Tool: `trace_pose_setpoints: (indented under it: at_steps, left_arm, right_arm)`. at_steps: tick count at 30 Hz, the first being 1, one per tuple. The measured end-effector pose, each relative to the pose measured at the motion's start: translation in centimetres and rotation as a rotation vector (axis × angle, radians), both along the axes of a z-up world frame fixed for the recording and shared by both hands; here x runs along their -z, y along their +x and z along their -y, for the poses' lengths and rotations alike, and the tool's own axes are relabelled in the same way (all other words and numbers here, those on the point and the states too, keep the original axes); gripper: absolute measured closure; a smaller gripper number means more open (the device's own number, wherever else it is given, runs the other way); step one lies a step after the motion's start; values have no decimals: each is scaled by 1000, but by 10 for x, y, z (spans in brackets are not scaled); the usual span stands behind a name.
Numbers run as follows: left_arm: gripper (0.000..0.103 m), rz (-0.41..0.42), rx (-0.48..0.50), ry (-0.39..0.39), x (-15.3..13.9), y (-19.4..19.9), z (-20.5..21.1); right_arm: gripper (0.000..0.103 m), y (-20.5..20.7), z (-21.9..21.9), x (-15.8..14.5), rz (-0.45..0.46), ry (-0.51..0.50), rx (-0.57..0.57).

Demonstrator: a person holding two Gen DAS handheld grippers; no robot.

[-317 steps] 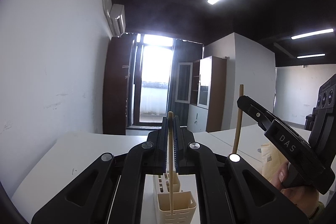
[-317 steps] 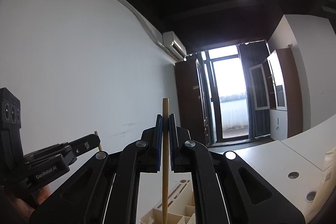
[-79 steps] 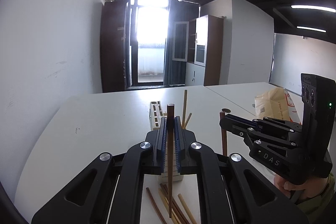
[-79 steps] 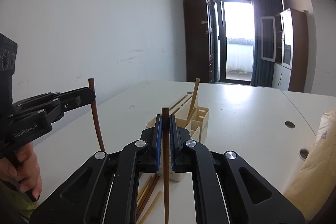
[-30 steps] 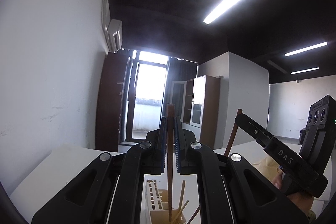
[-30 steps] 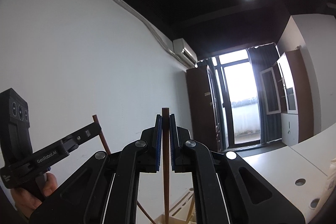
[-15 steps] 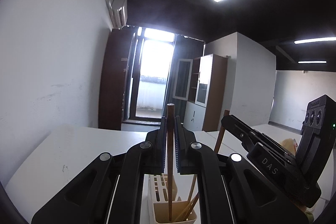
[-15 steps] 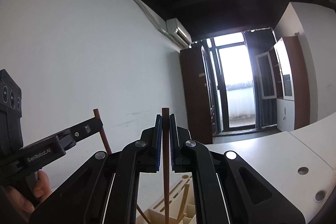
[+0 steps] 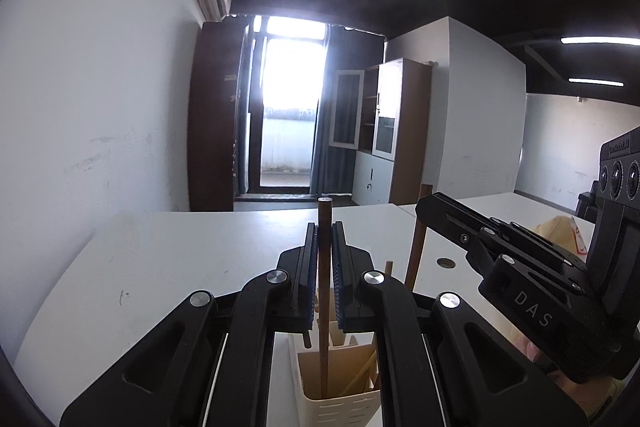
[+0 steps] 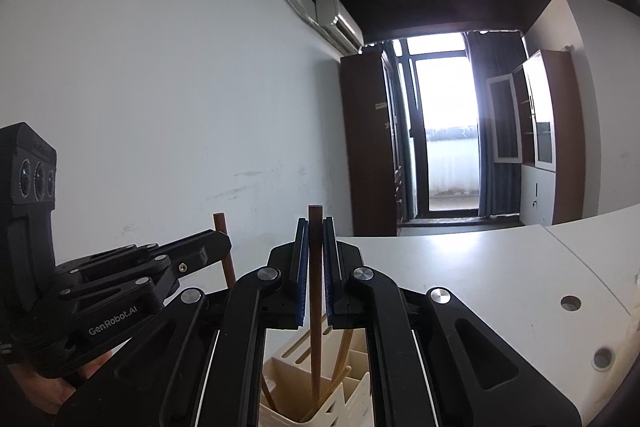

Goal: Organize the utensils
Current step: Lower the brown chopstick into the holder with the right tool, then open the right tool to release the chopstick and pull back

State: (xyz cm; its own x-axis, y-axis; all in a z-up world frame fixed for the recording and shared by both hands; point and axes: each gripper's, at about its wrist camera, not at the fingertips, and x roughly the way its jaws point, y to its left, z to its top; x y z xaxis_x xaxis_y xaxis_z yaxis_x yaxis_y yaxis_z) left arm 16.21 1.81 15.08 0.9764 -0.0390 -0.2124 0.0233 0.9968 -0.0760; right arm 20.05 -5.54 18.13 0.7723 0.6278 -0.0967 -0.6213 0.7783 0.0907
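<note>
Two hand-held grippers, each clamped on one dark brown chopstick, above a cream holder on a white table. Left wrist view: the left gripper (image 9: 324, 227) has its blue-lined jaws pressed against the left chopstick (image 9: 323, 355), which stands upright with its top end above the fingertips and its lower end down inside the near compartment of the holder (image 9: 340, 409). Pale chopsticks (image 9: 362, 373) already lean in that compartment. To the right, the right gripper (image 9: 424, 205) reaches in from the side, with its own stick slanting down toward the holder just behind the left gripper's right finger. Right wrist view: the right gripper (image 10: 316, 223) is likewise closed on the right chopstick (image 10: 316, 343), upright, its lower end inside the holder (image 10: 332, 407) beside pale sticks (image 10: 340, 357) leaning there. The left gripper (image 10: 224, 245) enters from the left edge, and its stick (image 10: 225, 251) passes behind the right gripper's left finger. Part of a hand (image 10: 52, 397) shows beneath it. The table (image 10: 480, 267) stretches toward a bright glass door (image 10: 452, 131), with a wooden cabinet (image 10: 554, 135) to the door's right.
</note>
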Motion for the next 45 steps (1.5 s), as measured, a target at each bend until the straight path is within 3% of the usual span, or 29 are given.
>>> trace_pose_setpoints:
  at_steps: [11,23,29,32,40,45]
  left_arm:
    - [96,-58,12,6,5,4,-11]
    - [96,-4,4,25,-2,-5,-10]
    - [96,-60,13,13,2,8,-17]
    - [91,-73,19,-23,0,9,-24]
    - [85,-49,17,-32,-8,-8,-28]
    - [81,-46,13,-15,-11,-21,-23]
  right_arm:
    - [95,3,-4,14,-49,-80,-15]
    - [95,4,-7,25,-82,-131,-19]
    - [94,10,-3,28,-107,-130,-7]
    - [80,11,3,27,-120,-117,3]
    - [79,10,12,26,-124,-110,24]
    - [72,1,12,27,-119,-115,26]
